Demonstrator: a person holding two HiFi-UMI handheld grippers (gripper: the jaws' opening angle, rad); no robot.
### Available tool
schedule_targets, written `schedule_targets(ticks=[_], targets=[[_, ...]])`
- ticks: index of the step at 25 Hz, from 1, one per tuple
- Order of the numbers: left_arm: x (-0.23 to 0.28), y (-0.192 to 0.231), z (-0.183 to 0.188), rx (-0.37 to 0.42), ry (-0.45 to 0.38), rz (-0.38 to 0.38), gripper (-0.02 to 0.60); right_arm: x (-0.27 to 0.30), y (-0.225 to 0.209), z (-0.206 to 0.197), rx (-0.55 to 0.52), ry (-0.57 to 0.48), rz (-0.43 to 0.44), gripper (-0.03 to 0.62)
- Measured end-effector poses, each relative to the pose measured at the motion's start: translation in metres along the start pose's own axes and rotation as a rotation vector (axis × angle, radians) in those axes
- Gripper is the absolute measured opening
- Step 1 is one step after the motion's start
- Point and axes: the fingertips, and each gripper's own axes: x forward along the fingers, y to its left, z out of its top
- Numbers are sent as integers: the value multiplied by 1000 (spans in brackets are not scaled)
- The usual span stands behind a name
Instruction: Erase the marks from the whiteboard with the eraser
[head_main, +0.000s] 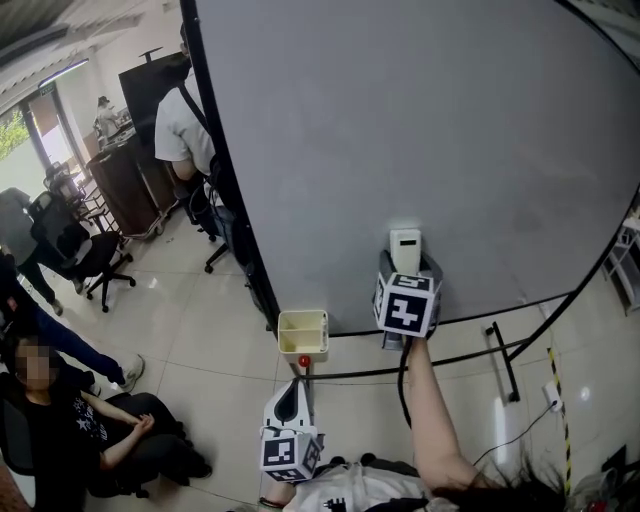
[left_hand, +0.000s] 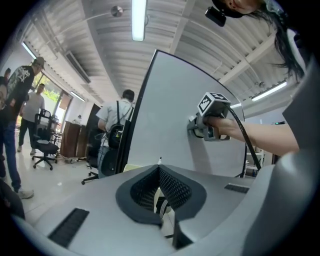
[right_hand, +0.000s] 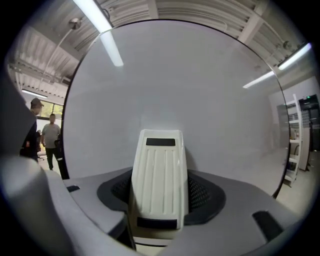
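While the right gripper (head_main: 406, 282) is clamping the cream-white eraser (right_hand: 159, 180) between its jaws, the person's bare arm (head_main: 432, 410) is reaching up and holding it to the lower part of the whiteboard (head_main: 420, 120). In the right gripper view the eraser is showing its ribbed plastic back, with a dark strip at each end, and is sticking out past the jaw tips toward the pale board surface that is filling most of that view. From the head view the eraser is sitting just above the gripper's marker cube (head_main: 406, 304), well right of the board's dark left edge and above the black lower frame rail (head_main: 470, 352). It appears to be lying against the board, though the exact contact is hard to make out.

The left gripper (left_hand: 159, 175) is hanging low, close to the person's body and apart from the board. Its jaws are pressed together with nothing between them. Its own marker cube (head_main: 290, 452) is facing the head camera.

Just beside the board's lower left corner a small cream tray (head_main: 303, 333) is hanging, with a red knob (head_main: 304, 361) right under it. Behind the board's left edge a person in a white shirt (head_main: 182, 130) is standing, and another in dark clothes (head_main: 90, 425) is sitting on the tiled floor (head_main: 200, 330) at the left.
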Motion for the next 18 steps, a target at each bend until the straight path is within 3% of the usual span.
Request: schedule_targets(ticks=[4, 7, 12, 18], targets=[[-9, 7, -1, 2, 1, 5, -8, 8, 73, -22, -89, 34, 115, 282], [-22, 16, -2, -5, 4, 8, -8, 5, 102, -33, -135, 46, 147, 284], [-45, 25, -12, -15, 18, 19, -8, -34, 82, -26, -106, -5, 154, 284], [-52, 6, -21, 15, 44, -31, -8, -101, 34, -82, 16, 37, 211, 284]])
